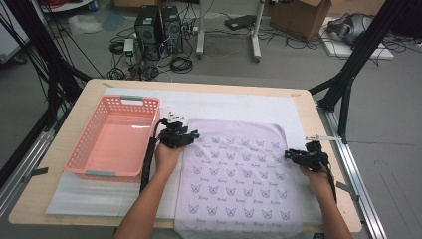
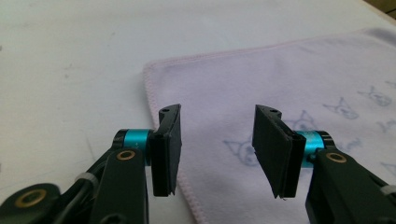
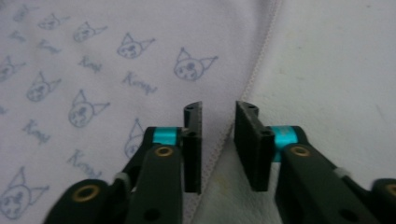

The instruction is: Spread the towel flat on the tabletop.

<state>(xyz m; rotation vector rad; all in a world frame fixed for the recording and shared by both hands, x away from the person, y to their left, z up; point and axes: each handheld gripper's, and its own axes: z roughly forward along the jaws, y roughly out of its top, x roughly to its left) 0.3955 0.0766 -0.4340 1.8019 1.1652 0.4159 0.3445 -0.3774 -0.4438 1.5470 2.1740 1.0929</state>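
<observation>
High view shows the counter (image 1: 74,199) with a white mat on it, a pink perforated basket (image 1: 112,139) sitting empty on the left, and a lilac towel (image 1: 239,174) printed with little cat faces spread flat to the right of it, its near end reaching the front edge. Looks like the grab-the-edges stage of folding or lifting that towel. The left tongs (image 1: 191,135) are released, jaws standing apart over the towel's far left corner, nothing pinched. The right tongs (image 3: 218,147) straddle the towel's right hem with a narrow gap, and I don't see the pads pressing yet, so not clenched. Next move, I'd guess: drop both onto the edge and pinch before lifting.
</observation>
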